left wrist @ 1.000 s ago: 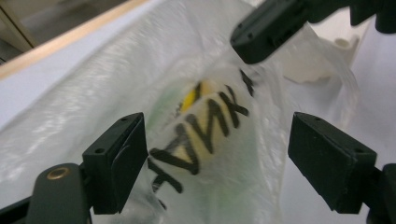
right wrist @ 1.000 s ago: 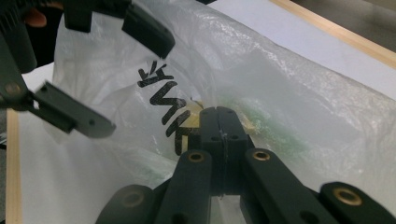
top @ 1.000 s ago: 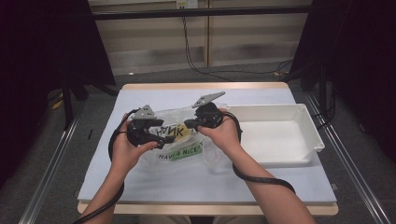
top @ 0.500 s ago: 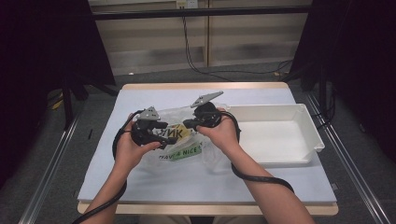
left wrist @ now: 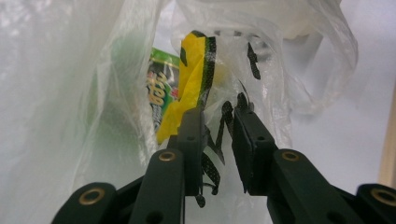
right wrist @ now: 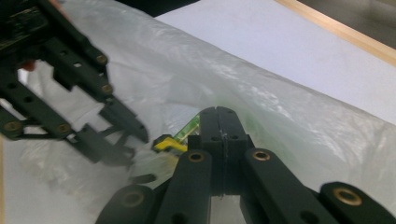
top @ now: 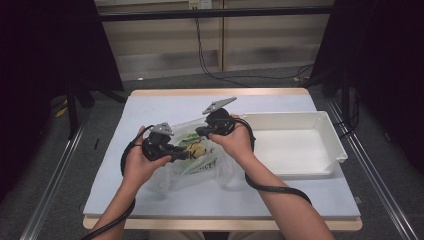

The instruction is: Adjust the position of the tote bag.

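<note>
A clear plastic bag (top: 200, 169) with black and green print lies mid-table, with a yellow packet (left wrist: 189, 84) and a green packet (left wrist: 161, 79) inside. My left gripper (top: 184, 154) is at the bag's left side. Its jaws have just been closing, and a narrow gap still shows between them in the left gripper view (left wrist: 218, 140), where a fold of printed film hangs. My right gripper (top: 199, 132) is at the bag's upper edge. In the right gripper view (right wrist: 218, 119) its jaws are shut flush on the bag's film (right wrist: 289, 121). There the left gripper (right wrist: 134, 145) shows beside the yellow packet (right wrist: 166, 143).
A white tray (top: 295, 116) stands empty at the right of the light mat (top: 150, 107). Black cables trail from both grippers toward the table's near edge. Dark curtains hang on both sides, and the wooden table edge (top: 220, 223) runs along the front.
The left gripper's jaws have drawn much closer together around the bag's film. The bag has bunched up, and its green lettering is less spread out. The right gripper has kept still.
</note>
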